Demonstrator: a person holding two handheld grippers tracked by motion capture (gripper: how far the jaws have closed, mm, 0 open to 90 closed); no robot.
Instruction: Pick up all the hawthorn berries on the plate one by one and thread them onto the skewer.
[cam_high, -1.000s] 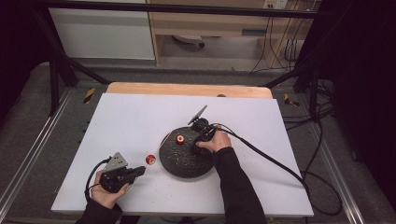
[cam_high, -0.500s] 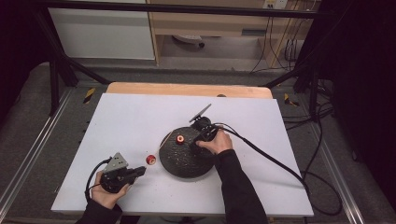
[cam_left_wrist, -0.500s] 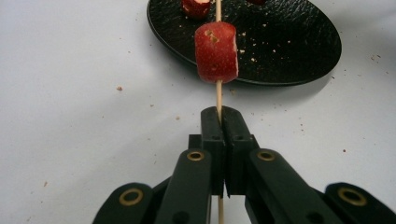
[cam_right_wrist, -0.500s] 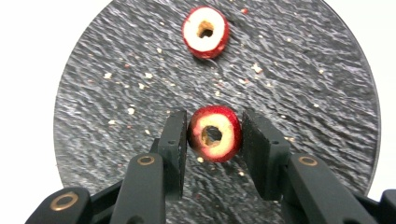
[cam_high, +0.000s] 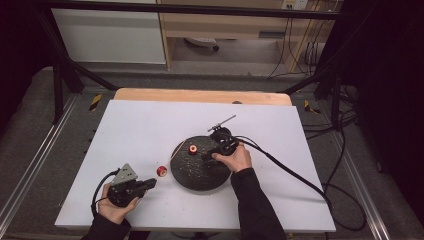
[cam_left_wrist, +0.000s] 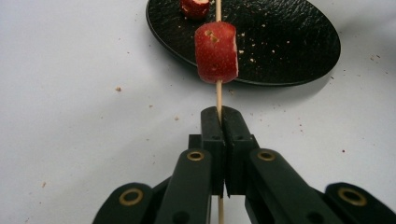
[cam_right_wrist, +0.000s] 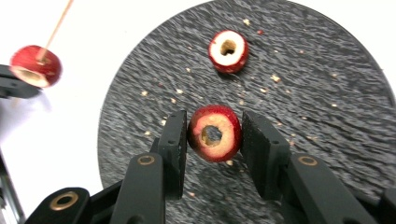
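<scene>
My left gripper (cam_left_wrist: 219, 112) is shut on a thin wooden skewer (cam_left_wrist: 218, 95) that points toward the black plate (cam_left_wrist: 289, 42). One red cored fruit piece (cam_left_wrist: 216, 52) is threaded on the skewer just short of the plate's rim. From above, my left gripper (cam_high: 149, 184) sits near the table's front left with that piece (cam_high: 161, 171) beside the plate (cam_high: 200, 172). My right gripper (cam_right_wrist: 215, 122) is shut on a second red cored fruit piece (cam_right_wrist: 215, 135), held over the plate (cam_right_wrist: 303, 93). A third piece (cam_right_wrist: 228, 51) lies on the plate.
The white tabletop (cam_high: 150, 125) has bare room all round the plate. A thick cable (cam_high: 285, 170) trails from my right gripper across the table to the right edge. Crumbs dot the plate and the table near it.
My right hand has shifted slightly over the plate with its fruit piece. The left gripper and the skewer have stayed where they were.
</scene>
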